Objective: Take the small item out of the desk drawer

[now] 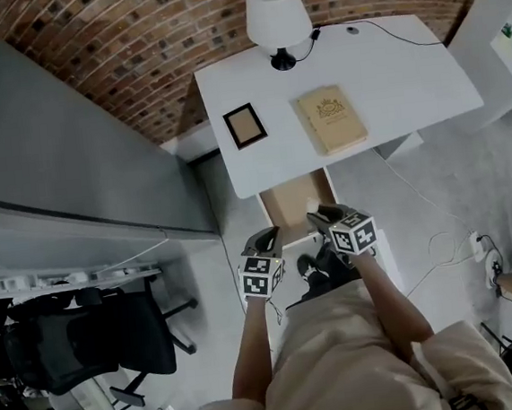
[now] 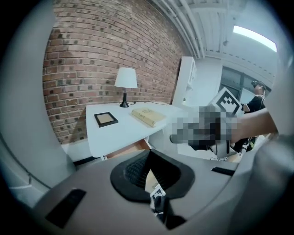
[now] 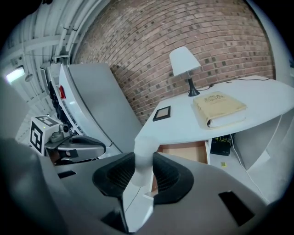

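Observation:
The white desk (image 1: 388,79) has its wooden drawer (image 1: 290,198) pulled open under the front edge. In the right gripper view the drawer (image 3: 186,151) looks bare inside. My right gripper (image 3: 144,173) is shut on a small white cylinder (image 3: 144,158), which stands upright between the black pads in front of the drawer. In the head view this gripper (image 1: 326,213) hovers over the drawer's front; the cylinder is too small to make out there. My left gripper (image 1: 266,240) hangs beside it to the left, its pads (image 2: 133,170) meeting at the tips with nothing held.
On the desk stand a white lamp (image 1: 276,17), a framed picture (image 1: 245,125) and a tan book (image 1: 331,118). A grey partition (image 1: 72,163) runs along the left, with a black office chair (image 1: 80,338) below it. Cables (image 1: 449,244) lie on the floor at right.

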Motion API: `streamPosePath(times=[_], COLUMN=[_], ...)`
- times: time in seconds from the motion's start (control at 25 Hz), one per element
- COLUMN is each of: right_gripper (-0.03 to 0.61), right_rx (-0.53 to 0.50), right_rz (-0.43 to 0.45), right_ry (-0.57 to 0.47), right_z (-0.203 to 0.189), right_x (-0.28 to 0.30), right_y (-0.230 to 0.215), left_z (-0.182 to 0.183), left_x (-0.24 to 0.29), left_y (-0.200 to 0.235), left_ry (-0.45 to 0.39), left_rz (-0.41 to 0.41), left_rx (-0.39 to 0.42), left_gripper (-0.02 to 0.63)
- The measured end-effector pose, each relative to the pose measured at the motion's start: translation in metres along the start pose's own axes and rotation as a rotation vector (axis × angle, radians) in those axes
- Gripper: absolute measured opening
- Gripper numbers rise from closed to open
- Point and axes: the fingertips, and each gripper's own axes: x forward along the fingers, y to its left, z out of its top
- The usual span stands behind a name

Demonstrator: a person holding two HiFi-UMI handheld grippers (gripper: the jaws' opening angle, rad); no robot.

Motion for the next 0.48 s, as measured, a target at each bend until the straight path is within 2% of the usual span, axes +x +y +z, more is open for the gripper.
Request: streamPosePath(times=[0.12,0.2,0.36,0.48], right_gripper=[0.146,0.146,0.146,0.146], right_rx=[0.017,0.014,0.003,-0.012], right_rz=[0.009,0.017,0.019,0.007], right_ry=[-0.053,-0.07,-0.07,-0.052], right_z=[0.015,0.019,0.014,0.011], right_x=[-0.005,-0.001,-0.002,-0.004], right_y=[0.008,0.014,0.018,0.008], left_z=[0.016,0.02,0.014,0.011], left_x=[-0.01,-0.014,-0.013,-0.008], left_y=[0.014,0.018,0.007,0.002], left_ry=[-0.062,-0.087,-0.078,-0.084], left_rz=[0.058,0.078,0.058,0.057], left_rx=[-0.118,-0.158,-0.127,-0.15], left_gripper=[0.017,0.017,0.017,0.017])
